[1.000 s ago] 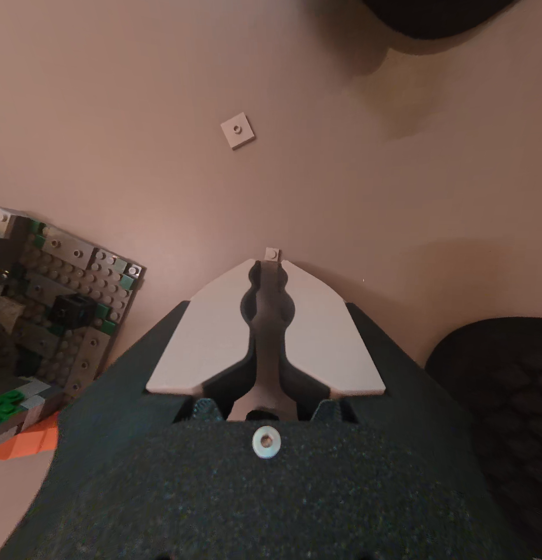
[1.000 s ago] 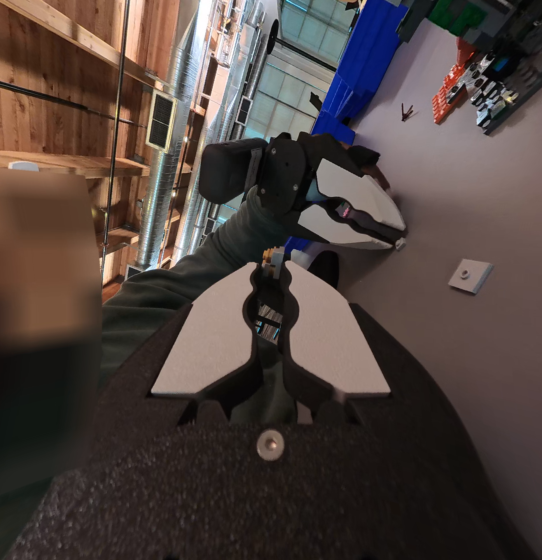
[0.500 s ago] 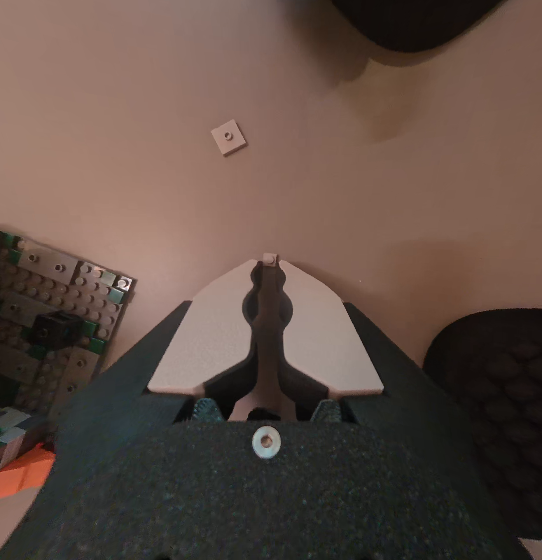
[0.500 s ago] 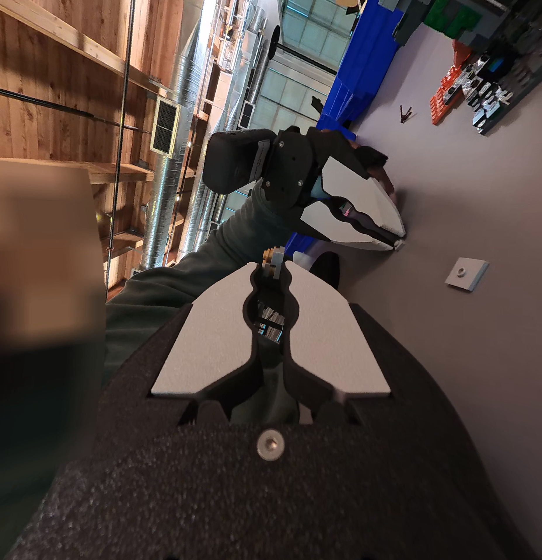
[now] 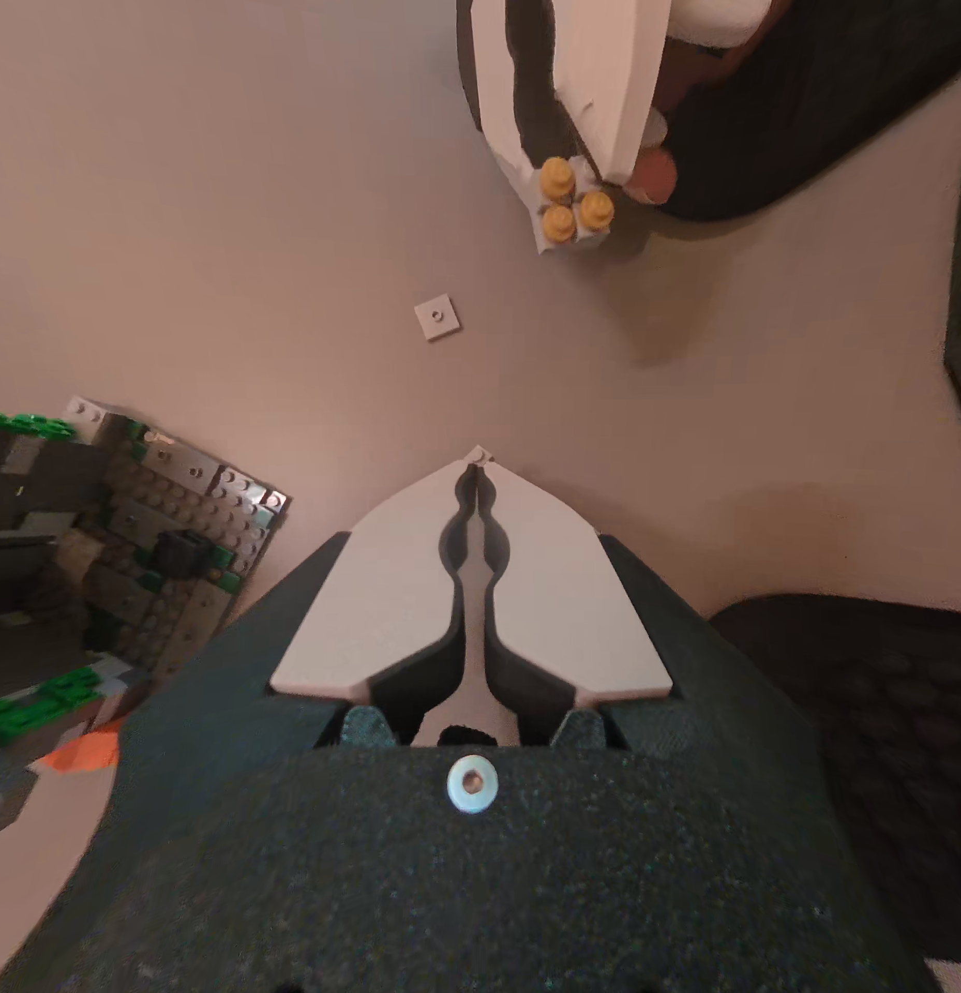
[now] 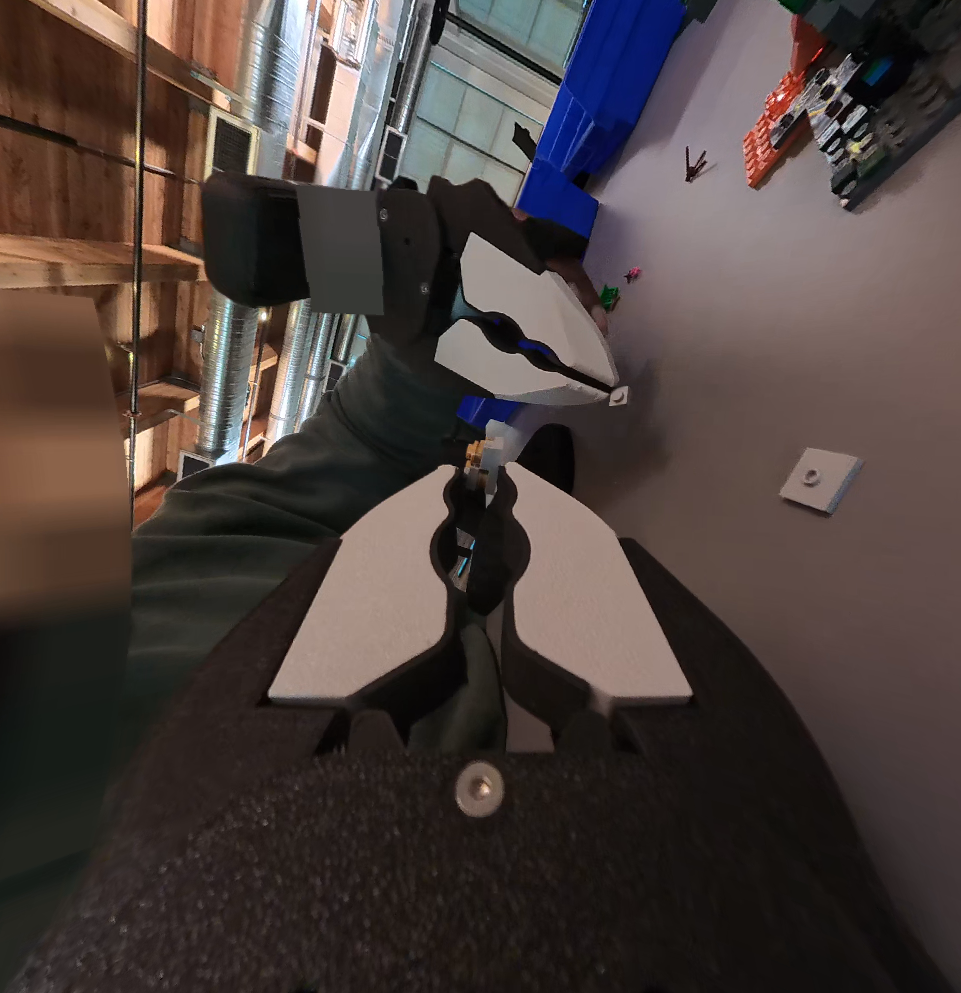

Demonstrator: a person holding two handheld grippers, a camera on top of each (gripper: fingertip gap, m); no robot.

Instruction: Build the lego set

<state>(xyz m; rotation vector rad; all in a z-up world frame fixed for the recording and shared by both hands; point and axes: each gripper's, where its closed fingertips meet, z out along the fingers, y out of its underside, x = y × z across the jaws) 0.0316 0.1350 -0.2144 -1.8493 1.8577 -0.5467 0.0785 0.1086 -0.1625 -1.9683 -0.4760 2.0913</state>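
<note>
A tiny grey one-stud lego piece [image 5: 480, 457] sits pinched at the very tips of the left hand-held gripper [image 5: 477, 466], whose white fingers [image 5: 392, 607] are pressed together on it, above the worktop [image 5: 252, 215]. From the right wrist view the same piece [image 6: 619, 396] shows at the tip of that gripper [image 6: 607, 388], clear of the grey surface [image 6: 790, 322].

The right hand-held gripper [image 6: 481, 473] clamps a small grey assembly with yellow round studs [image 6: 481, 457] between its tips. In the left wrist view this assembly [image 5: 572, 207] shows three yellow studs on a grey base, held at the end of the right hand-held gripper [image 5: 569, 177], which hangs above the worktop near the frame's top.

Between the two grippers, a flat grey square plate with one centre stud [image 5: 438, 317] lies alone on the worktop; it also shows in the right wrist view [image 6: 819, 480].

Left of the left gripper stands the partly built lego model [image 5: 145, 526], grey and dark studded plates with green bits, and an orange piece [image 5: 83, 749] at its near edge. The model [image 6: 854, 113] lies far off in the right wrist view, with blue bins [image 6: 602, 107] beside it. A dark green sleeve [image 6: 252, 516] leads to the left gripper.
</note>
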